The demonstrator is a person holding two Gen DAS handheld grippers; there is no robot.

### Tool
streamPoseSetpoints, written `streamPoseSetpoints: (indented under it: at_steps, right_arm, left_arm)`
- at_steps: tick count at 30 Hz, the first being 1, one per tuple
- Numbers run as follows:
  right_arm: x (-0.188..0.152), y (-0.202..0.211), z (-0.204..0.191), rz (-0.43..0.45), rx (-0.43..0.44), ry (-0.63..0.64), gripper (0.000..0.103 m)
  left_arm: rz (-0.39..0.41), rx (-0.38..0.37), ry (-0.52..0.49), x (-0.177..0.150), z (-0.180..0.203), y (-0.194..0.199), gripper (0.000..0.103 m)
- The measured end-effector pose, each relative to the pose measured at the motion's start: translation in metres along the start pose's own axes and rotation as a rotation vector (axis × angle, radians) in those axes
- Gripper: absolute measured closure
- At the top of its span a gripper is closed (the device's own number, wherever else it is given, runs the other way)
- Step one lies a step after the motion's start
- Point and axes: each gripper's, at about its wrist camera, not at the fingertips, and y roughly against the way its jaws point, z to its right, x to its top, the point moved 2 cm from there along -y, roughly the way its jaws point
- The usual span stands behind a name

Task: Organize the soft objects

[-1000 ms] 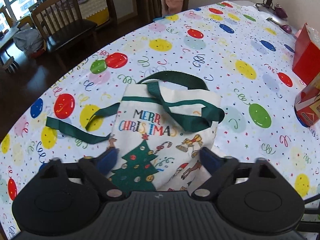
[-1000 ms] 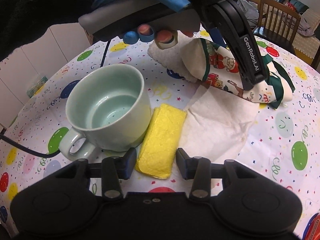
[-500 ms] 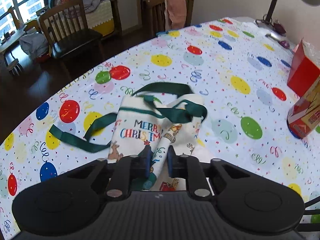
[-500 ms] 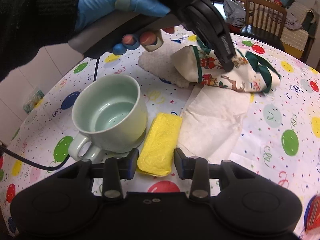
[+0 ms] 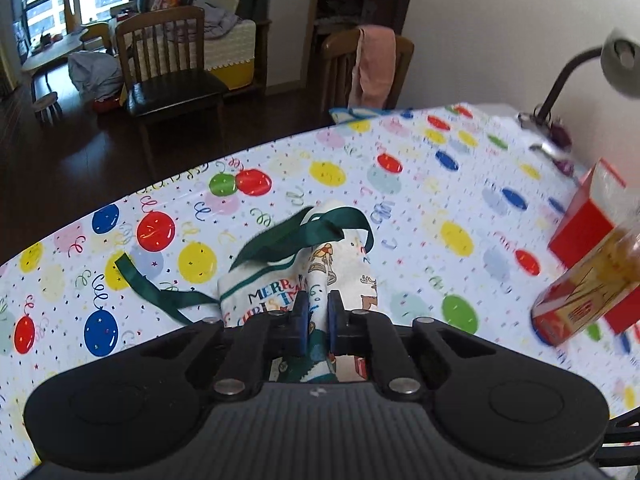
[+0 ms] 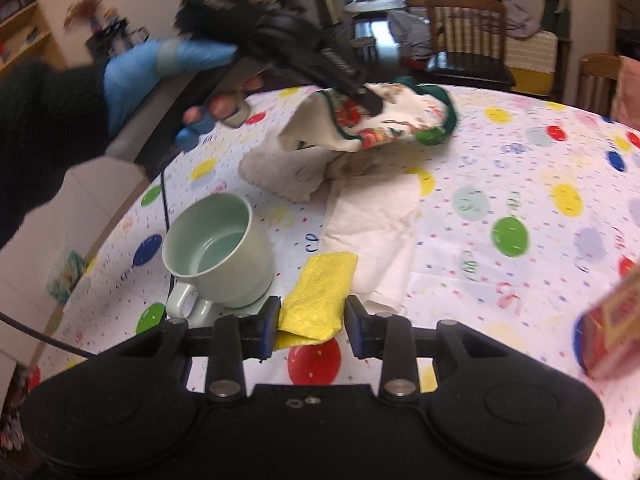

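Left wrist view: green ribbon handle (image 5: pixel 160 294) trails left across the balloon-print counter (image 5: pixel 420 184). Left gripper (image 5: pixel 318 322) clenched on a pinched fold of the Christmas tote bag (image 5: pixel 348 276); its jaws have just been closing, cloth between the pads. Bag bunched and partly raised off the counter, "MERRY CHRISTMAS" print facing the camera. Red box (image 5: pixel 588 224) and a blurred carton (image 5: pixel 580 304) stand at the right edge.

Right wrist view: gloved hand (image 6: pixel 132 76) at upper left carries the left gripper, which grips the bag near its bottom hem. Pale green mug (image 6: pixel 218 248) sits upright at left of centre, just beside the yellow sponge cloth (image 6: pixel 318 300). White fluffy cloth (image 6: pixel 280 170) lies under the lifted bag; a white paper napkin (image 6: pixel 372 224) is spread right of the sponge cloth. Right gripper (image 6: pixel 312 326) straddles the near end of the sponge cloth, jaws just closing in. Pads appear to be short of pressing it, though motion blur makes contact uncertain.
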Motion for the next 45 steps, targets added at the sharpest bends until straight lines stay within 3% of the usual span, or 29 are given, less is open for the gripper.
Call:
streamPoseSetpoints:
  at_steps: [12, 27, 36, 45]
  right_arm:
    - [-0.01, 0.094, 0.022, 0.093, -0.087, -0.095, 0.07]
    - [-0.026, 0.206, 0.063, 0.265, -0.196, -0.181, 0.07]
    - [-0.037, 0.261, 0.117, 0.333, -0.247, -0.23, 0.07]
    - [-0.053, 0.294, 0.192, 0.343, -0.313, -0.252, 0.072]
  left_arm:
    - [0.06, -0.058, 0.054, -0.004, 0.042, 0.058, 0.095]
    - [0.158, -0.127, 0.012, -0.001, 0.138, 0.15, 0.094]
    - [0.197, -0.189, -0.011, 0.013, 0.214, 0.179, 0.094]
    - [0.228, -0.258, -0.059, 0.037, 0.298, 0.188, 0.094]
